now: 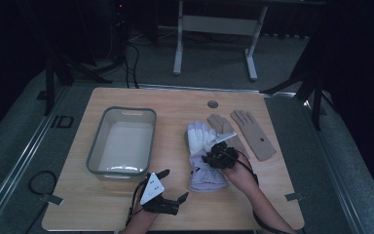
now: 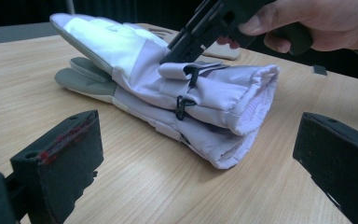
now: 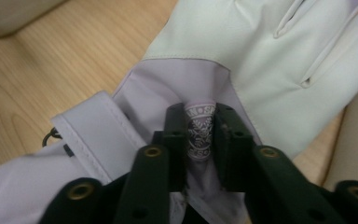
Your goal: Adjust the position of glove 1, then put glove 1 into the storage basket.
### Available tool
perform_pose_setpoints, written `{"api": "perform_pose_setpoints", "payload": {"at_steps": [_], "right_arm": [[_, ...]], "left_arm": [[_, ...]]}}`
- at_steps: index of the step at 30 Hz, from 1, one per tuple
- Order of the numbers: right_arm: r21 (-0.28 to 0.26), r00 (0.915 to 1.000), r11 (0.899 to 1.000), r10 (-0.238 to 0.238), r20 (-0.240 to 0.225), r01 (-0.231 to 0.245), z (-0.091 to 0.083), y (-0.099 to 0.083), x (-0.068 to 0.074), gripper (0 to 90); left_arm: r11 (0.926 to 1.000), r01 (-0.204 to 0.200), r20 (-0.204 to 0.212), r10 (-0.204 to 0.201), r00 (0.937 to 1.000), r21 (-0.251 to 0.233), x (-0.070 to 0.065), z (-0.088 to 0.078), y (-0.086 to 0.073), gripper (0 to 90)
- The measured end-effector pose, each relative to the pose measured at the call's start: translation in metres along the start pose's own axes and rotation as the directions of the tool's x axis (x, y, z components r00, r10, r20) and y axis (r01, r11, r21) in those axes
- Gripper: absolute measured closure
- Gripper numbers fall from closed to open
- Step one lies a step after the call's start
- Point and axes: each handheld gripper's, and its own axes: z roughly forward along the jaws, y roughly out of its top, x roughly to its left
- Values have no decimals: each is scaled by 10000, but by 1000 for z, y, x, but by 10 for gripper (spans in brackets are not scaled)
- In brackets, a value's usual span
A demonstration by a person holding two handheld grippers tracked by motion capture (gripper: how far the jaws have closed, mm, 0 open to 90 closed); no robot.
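We are looking down at a wooden table (image 1: 175,204) with a stack of two white gloves (image 1: 202,156) lying near its middle, fingers pointing away from the person, cuffs toward the near edge. In the left gripper view the upper white glove (image 2: 135,56) is lying on the lower one (image 2: 121,100), cuffs open toward the camera.

The right gripper (image 1: 220,152) is pressing down on the top glove's wrist area. In the right gripper view its jaws are standing close together, pinching a small raised fold of lilac fabric with a printed logo tab (image 3: 199,133) between the pads. The right hand (image 1: 241,176) is gripping the tool from the near side.

The left gripper (image 1: 173,187) is sitting low over the table near the front edge, just left of the gloves, not touching them. We are seeing its jaws spread wide, nothing between them.

A pair of tan gloves (image 1: 246,131) is lying flat just beyond and right of the white ones. A grey plastic bin (image 1: 93,158) is standing to the left, well apart from the gloves.
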Motion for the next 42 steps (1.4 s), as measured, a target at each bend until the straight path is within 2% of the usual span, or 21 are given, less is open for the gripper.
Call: {"api": "perform_pose_setpoints", "payload": {"at_steps": [7,8,10,11,14,15,17,19,20,21,23,25,26,27,29,31,33,35,38,40,42], "right_arm": [[-604,9999,9981,116,-17,-117,-20,-4,-6,537],[-705,9996,9971,278,8,-276,-28,-7,-10,438],[-805,9991,9959,423,54,-417,-32,-9,-13,388],[-1146,9977,9913,630,-231,-653,-39,-14,-19,267],[-1265,9957,9878,873,-316,-907,-45,-20,-24,203],[-1699,9946,9807,891,-532,-970,-51,-26,-28,149],[-1755,9948,9801,844,-563,-931,-53,-29,-29,149],[-2132,9975,9746,630,-309,-682,-59,-34,-30,151],[-2348,9989,9709,444,-173,-472,-61,-36,-31,149],[-2826,9999,9592,147,46,-128,-65,-39,-33,149],[-3027,9997,9531,116,221,-43,-66,-39,-33,152],[-3075,9997,9513,258,25,-238,-67,-38,-35,164],[-2829,9974,9566,717,-54,-703,-66,-35,-35,158],[-2829,9974,9566,717,-54,-703,-66,-35,-35,158],[-2849,9952,9540,815,-538,-935,-63,-33,-34,98],[-2737,9968,9585,770,-229,-803,-58,-30,-30,102],[-2770,9958,9565,856,-320,-912,-53,-28,-30,198],[-2698,9957,9588,929,20,-889,-49,-27,-31,401],[-2617,9888,9536,1462,-301,-1490,-41,-25,-35,593],[-2612,9871,9521,1577,-268,-1592,-38,-25,-35,594],[-2480,9852,9535,1670,-395,-1715,-32,-25,-34,578]], "left_arm": [[9987,422,-129,-418,9990,295,1,3,2,15],[9981,376,-288,-362,9989,493,0,4,6,15],[9976,430,-336,-411,9986,552,0,5,7,15],[9965,622,-173,-613,9980,563,0,4,10,15],[9948,769,-169,-760,9970,670,-2,3,19,15],[9925,795,-253,-775,9967,933,-3,4,27,16],[9910,905,-220,-887,9958,989,-3,4,31,16],[9874,1054,-127,-1047,9944,1182,-5,7,40,16],[9863,1102,-38,-1105,9939,1229,-5,9,44,15],[9849,1043,40,-1058,9944,1381,-6,13,52,16],[9853,1025,73,-1044,9945,1364,-7,16,56,16],[9836,1035,86,-1059,9943,1475,-8,22,62,15],[9834,1037,132,-1069,9942,1488,-8,26,65,15],[9823,980,47,-1001,9950,1598,-8,29,67,15],[9779,938,-137,-929,9956,1867,-7,36,72,16],[9718,1053,-259,-1022,9944,2108,-4,42,76,16],[9645,1339,-319,-1301,9910,2278,0,48,79,16],[9531,1673,-368,-1633,9859,2522,1,53,81,34],[9410,1636,-553,-1541,9865,2962,-2,60,82,73],[9374,1635,-871,-1433,9858,3075,-4,62,80,121],[9272,1715,-990,-1465,9842,3331,-4,65,76,147]]}}
